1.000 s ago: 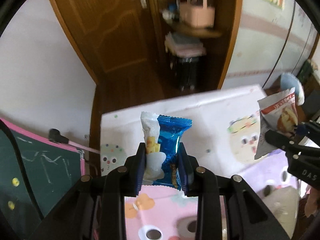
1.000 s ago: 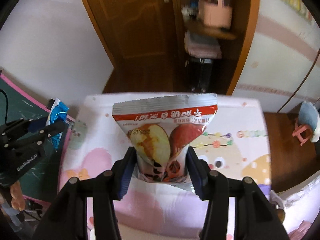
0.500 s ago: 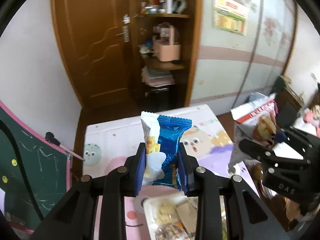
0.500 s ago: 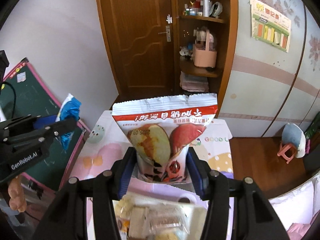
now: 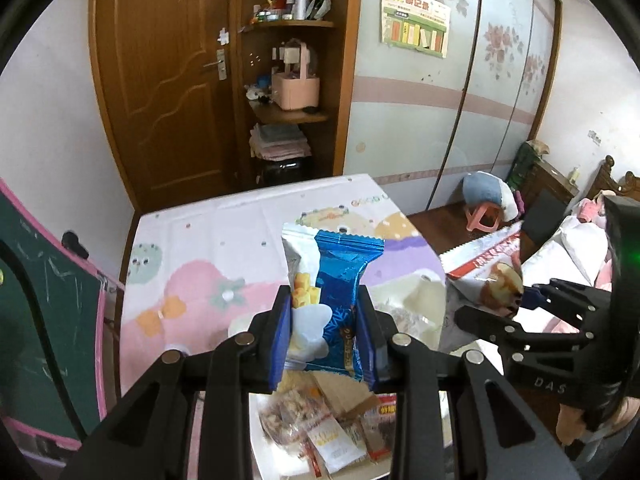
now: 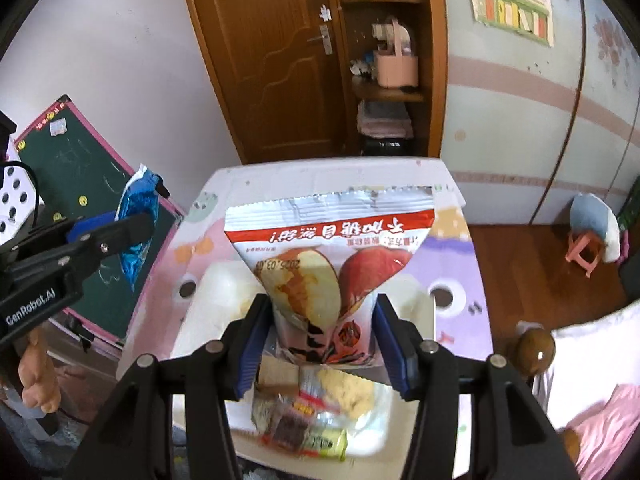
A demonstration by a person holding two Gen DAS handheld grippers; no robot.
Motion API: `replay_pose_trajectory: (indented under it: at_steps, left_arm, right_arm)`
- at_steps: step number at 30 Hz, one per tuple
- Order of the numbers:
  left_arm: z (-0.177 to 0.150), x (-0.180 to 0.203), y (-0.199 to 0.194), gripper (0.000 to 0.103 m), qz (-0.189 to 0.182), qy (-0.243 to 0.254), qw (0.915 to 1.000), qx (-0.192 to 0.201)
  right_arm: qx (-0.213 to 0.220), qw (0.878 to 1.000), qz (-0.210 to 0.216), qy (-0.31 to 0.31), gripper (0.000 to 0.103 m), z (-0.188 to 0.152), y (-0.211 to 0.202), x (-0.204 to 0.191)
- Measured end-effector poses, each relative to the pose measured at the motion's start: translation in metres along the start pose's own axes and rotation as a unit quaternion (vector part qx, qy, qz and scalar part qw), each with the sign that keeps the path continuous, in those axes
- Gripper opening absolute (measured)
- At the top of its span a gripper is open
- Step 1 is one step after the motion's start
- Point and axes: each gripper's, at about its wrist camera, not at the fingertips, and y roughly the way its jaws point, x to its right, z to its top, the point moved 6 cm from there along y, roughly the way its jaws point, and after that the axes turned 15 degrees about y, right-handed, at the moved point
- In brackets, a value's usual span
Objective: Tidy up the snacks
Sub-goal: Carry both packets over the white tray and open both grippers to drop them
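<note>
My left gripper [image 5: 323,334] is shut on a blue and white snack packet [image 5: 334,276], held upright above the table. The same packet [image 6: 138,224] and left gripper [image 6: 108,236] show at the left of the right wrist view. My right gripper [image 6: 326,340] is shut on a white and red bag with apple pictures [image 6: 332,264], also held upright. That bag [image 5: 486,270] appears at the right of the left wrist view. Below both grippers lies a white tray [image 6: 208,292] holding several wrapped snacks [image 6: 304,416]; those snacks [image 5: 324,428] show below the left fingers too.
The tray sits on a low table with a pastel cartoon cloth [image 5: 208,240]. A green chalkboard with a pink frame [image 6: 76,168] leans at the left. A brown door [image 5: 160,80] and shelf [image 5: 292,112] stand behind. A small pink stool [image 6: 580,252] is on the floor to the right.
Both grippers have pulled back over the table with their packets still held. The tray of snacks has come into view below them, and more of the room shows.
</note>
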Motion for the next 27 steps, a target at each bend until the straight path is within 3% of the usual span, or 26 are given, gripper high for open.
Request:
replay_pose_trajectory:
  at_steps: [4, 11, 16, 21, 23, 24, 25, 26, 27]
  left_arm:
    - [-0.030, 0.008, 0.010, 0.028, -0.011, -0.028, 0.9995, -0.007]
    - [-0.065, 0.015, 0.033, 0.028, -0.005, -0.055, 0.9979, -0.034]
    - [-0.083, 0.024, 0.051, 0.029, -0.008, -0.055, 0.9966, -0.061]
    - [-0.085, 0.027, 0.058, 0.029, -0.001, -0.052, 0.9966, -0.064]
    - [-0.083, 0.025, 0.056, 0.037, 0.013, -0.047, 0.9971, -0.059]
    - [-0.082, 0.024, 0.055, 0.059, 0.018, -0.048, 0.9971, -0.056]
    - [-0.081, 0.021, 0.054, 0.090, 0.023, -0.051, 0.9970, -0.053]
    - [-0.080, 0.019, 0.052, 0.099, 0.027, -0.057, 0.9968, -0.049]
    - [-0.080, 0.017, 0.050, 0.102, 0.029, -0.061, 0.9967, -0.043]
  right_arm:
    - [0.001, 0.999, 0.014, 0.033, 0.053, -0.027, -0.005, 0.007]
    - [-0.044, 0.997, 0.027, 0.052, 0.053, -0.057, 0.013, 0.013]
    - [-0.058, 0.996, 0.024, 0.057, 0.053, -0.065, 0.024, 0.016]
    - [-0.056, 0.997, 0.025, 0.051, 0.053, -0.067, 0.027, 0.013]
    - [-0.056, 0.997, 0.016, 0.046, 0.053, -0.067, 0.029, 0.013]
    - [-0.057, 0.997, 0.012, 0.046, 0.053, -0.067, 0.031, 0.013]
    - [-0.059, 0.997, 0.012, 0.048, 0.053, -0.067, 0.033, 0.014]
    - [-0.061, 0.997, 0.012, 0.050, 0.053, -0.068, 0.034, 0.014]
    - [-0.064, 0.996, 0.011, 0.053, 0.053, -0.069, 0.035, 0.015]
